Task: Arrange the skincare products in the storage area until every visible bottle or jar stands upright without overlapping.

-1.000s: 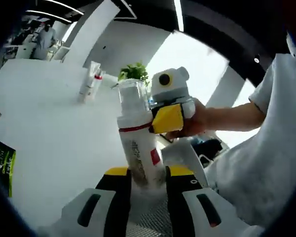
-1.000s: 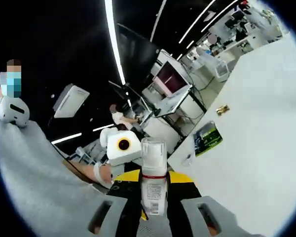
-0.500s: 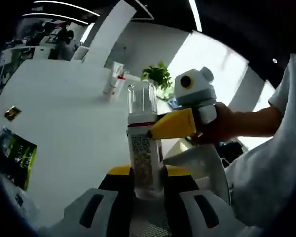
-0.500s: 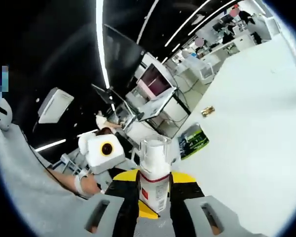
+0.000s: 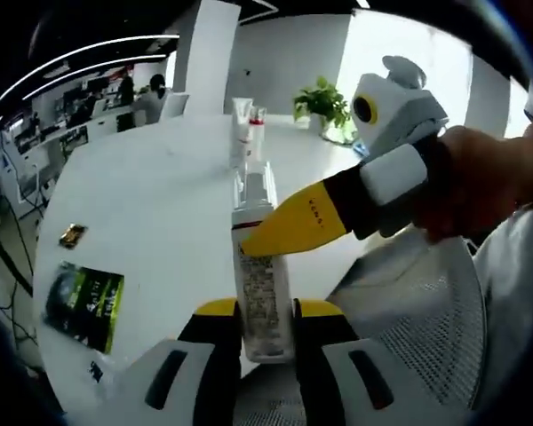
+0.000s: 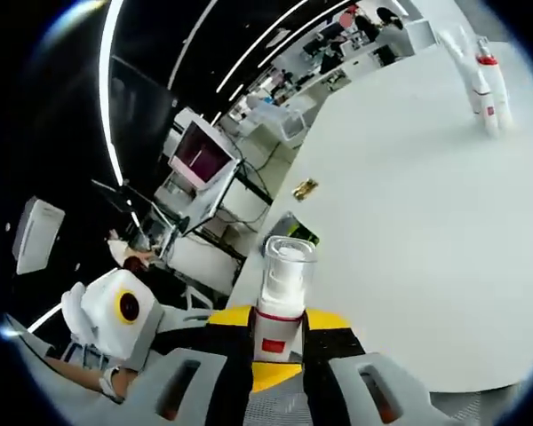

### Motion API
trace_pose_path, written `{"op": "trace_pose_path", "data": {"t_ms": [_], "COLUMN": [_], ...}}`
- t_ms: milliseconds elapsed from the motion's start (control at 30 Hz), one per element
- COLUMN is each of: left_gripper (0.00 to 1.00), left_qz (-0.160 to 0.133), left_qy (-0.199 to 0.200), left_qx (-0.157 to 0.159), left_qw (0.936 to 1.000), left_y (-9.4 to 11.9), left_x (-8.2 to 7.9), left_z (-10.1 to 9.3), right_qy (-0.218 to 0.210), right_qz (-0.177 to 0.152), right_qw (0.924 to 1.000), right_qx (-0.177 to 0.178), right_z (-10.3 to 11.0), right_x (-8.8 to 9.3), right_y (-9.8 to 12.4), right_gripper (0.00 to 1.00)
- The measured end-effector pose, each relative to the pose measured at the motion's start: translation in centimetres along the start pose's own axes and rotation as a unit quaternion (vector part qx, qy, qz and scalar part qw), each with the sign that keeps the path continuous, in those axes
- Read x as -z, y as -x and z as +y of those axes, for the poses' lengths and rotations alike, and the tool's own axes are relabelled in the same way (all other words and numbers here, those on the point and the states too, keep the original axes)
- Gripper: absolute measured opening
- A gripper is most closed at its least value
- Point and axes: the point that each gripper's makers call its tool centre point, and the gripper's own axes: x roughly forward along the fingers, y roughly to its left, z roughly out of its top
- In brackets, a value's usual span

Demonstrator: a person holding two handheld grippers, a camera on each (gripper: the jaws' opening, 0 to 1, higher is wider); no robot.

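White round table (image 5: pixel 151 204) lies below and ahead of both tongs; my chair's mesh back (image 5: pixel 417 311) sits to the right in the left gripper view. Far side of table: two tubes (image 6: pixel 484 84) standing upright, just beside each other, with a potted plant (image 5: pixel 324 98) behind them. Near edge: green sachet (image 5: pixel 84 297) lying flat and a small gold packet (image 5: pixel 71 235), both well apart from the tubes. Pump bottle (image 5: pixel 262 284) with clear cap (image 6: pixel 289 262) is held in the air, off the table, roughly upright. Left gripper (image 5: pixel 265 324) is closed narrow on its lower body; right gripper (image 6: pixel 275 333) is closed on it higher up, near the red band under the cap, yellow jaw tip crossing the label in the left gripper view. Judgement: step in hand is carrying the bottle in to stand it on the table. To do it well I should keep one firm grip only, let the other tong go first so the bottle does not twist, lower it base-flat onto bare tabletop clear of the sachet and tubes, then open slowly and back straight off. Risk: tall narrow bottle, tips easily if released tilted.
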Motion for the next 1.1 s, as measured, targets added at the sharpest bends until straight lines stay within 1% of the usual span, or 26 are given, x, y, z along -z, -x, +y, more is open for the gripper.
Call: {"op": "trace_pose_path", "data": {"t_ms": [67,133,200,233,300,333,367,400,433,467,500,533,600,633,667,700,767,833,867,933,967,1033,1067,1100], "left_gripper": [0.18,0.18,0.18,0.19,0.20,0.20,0.21,0.22,0.22,0.22,0.21,0.22,0.30,0.34,0.37,0.39,0.42,0.46,0.49,0.53,0.55,0.59,0.62,0.65], "left_qz": [0.001,0.002,-0.004,-0.011,-0.017,-0.023,-0.026,-0.038,-0.044,-0.039,-0.027,-0.023,-0.023,-0.022,-0.015,-0.006,-0.005,-0.002,0.004,0.004,0.003,0.004,0.001,0.000], "left_qy": [-0.005,-0.010,-0.011,-0.019,-0.032,-0.043,-0.048,-0.069,-0.078,-0.075,-0.077,-0.080,-0.080,-0.083,-0.089,-0.092,-0.091,-0.092,-0.096,-0.097,-0.097,-0.094,-0.085,-0.082], "left_qx": [-0.001,-0.002,-0.004,-0.006,-0.007,-0.009,-0.011,-0.016,-0.014,-0.014,-0.018,-0.020,-0.027,-0.033,-0.040,-0.047,-0.049,-0.052,-0.055,-0.060,-0.062,-0.066,-0.067,-0.067], "left_qw": [1.0000,0.9999,0.9999,0.9997,0.9993,0.9987,0.9984,0.9968,0.9959,0.9963,0.9965,0.9964,0.9961,0.9958,0.9951,0.9946,0.9947,0.9944,0.9939,0.9935,0.9933,0.9933,0.9941,0.9944], "left_y": [0.0,-0.1,0.0,0.0,-0.1,-0.2,-0.2,-0.2,-0.2,-0.2,-0.3,-0.5,-0.5,-0.6,-0.6,-0.6,-0.6,-0.8,-0.8,-0.9,-0.8,-0.9,-1.0,-1.1], "left_x": [0.0,0.1,-0.2,-0.5,-0.7,-0.9,-1.0,-1.5,-1.6,-1.4,-1.0,-0.9,-1.0,-1.0,-0.7,-0.4,-0.4,-0.3,-0.2,-0.2,-0.2,-0.2,-0.3,-0.3], "left_z": [-0.1,-0.2,-0.1,-0.1,-0.1,-0.1,0.0,0.2,0.0,0.0,0.2,0.3,0.7,0.9,1.2,1.5,1.5,1.6,1.7,1.8,1.9,2.0,2.0,2.0], "right_qy": [-0.005,-0.022,-0.004,0.002,0.021,0.024,0.044,0.054,0.078,0.097,0.119,0.132,0.155,0.169,0.196,0.204,0.204,0.199,0.197,0.193,0.194,0.189,0.187,0.197], "right_qz": [0.001,0.000,-0.004,-0.008,0.000,0.000,0.003,0.003,0.005,0.007,0.010,0.009,0.012,0.010,0.007,0.008,-0.003,-0.012,-0.027,-0.035,-0.042,-0.060,-0.066,-0.076], "right_qw": [1.0000,0.9998,0.9999,0.9998,0.9995,0.9994,0.9985,0.9979,0.9963,0.9948,0.9924,0.9909,0.9876,0.9854,0.9805,0.9790,0.9788,0.9791,0.9785,0.9779,0.9762,0.9741,0.9727,0.9679], "right_qx": [0.005,0.003,-0.011,-0.016,-0.023,-0.026,-0.033,-0.035,-0.034,-0.031,-0.028,-0.023,-0.022,-0.012,0.007,0.012,0.022,0.041,0.055,0.072,0.087,0.109,0.120,0.136], "right_z": [-0.5,-0.6,-0.3,-0.2,0.0,0.1,0.2,0.3,0.4,0.3,0.2,0.0,-0.3,-0.7,-1.8,-2.2,-3.5,-5.4,-6.6,-8.2,-9.6,-11.5,-12.3,-13.5], "right_x": [0.2,0.1,-0.1,-0.5,-0.7,-0.9,-1.2,-1.4,-1.7,-1.8,-2.0,-2.3,-2.7,-3.0,-3.6,-3.8,-4.7,-5.7,-6.5,-7.2,-7.9,-9.0,-9.5,-10.3], "right_y": [-0.2,-0.1,0.1,0.2,0.3,0.3,0.4,0.4,0.6,0.7,0.8,1.0,1.3,1.5,1.9,2.1,2.9,3.9,4.6,5.5,6.3,7.5,8.0,8.7], "right_gripper": [0.15,0.14,0.13,0.13,0.13,0.12,0.12,0.12,0.12,0.12,0.12,0.12,0.12,0.12,0.12,0.12,0.12,0.12,0.12,0.12,0.12,0.12,0.12,0.12]}}
